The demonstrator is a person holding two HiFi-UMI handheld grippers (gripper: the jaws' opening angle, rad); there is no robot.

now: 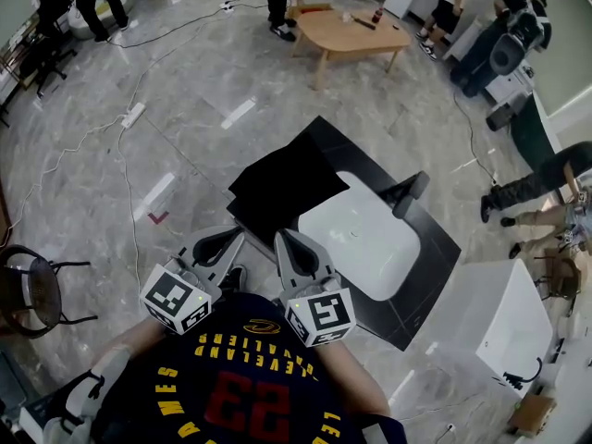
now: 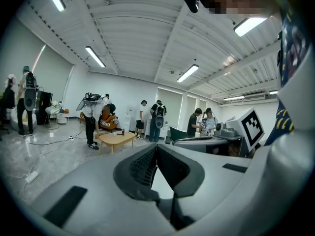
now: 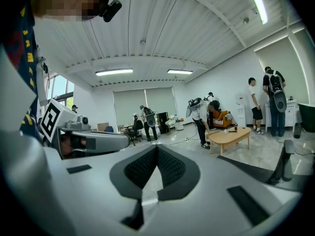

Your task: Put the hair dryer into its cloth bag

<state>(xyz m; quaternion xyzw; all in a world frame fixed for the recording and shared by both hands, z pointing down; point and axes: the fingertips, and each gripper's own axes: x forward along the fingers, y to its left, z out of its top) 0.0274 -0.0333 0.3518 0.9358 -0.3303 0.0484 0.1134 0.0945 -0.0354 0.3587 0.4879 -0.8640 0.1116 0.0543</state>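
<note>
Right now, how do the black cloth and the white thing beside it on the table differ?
The black cloth is flat and angular; the white thing is rounded and plumper. The cloth lies to the left and the white thing to its right, with a grey part jutting from its far edge. Both rest on the black table, with nothing holding them.

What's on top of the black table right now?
A black cloth and a white rounded item lie on the table; a dark grey part juts from the white item's far edge. Whatever lies under either is covered.
</note>
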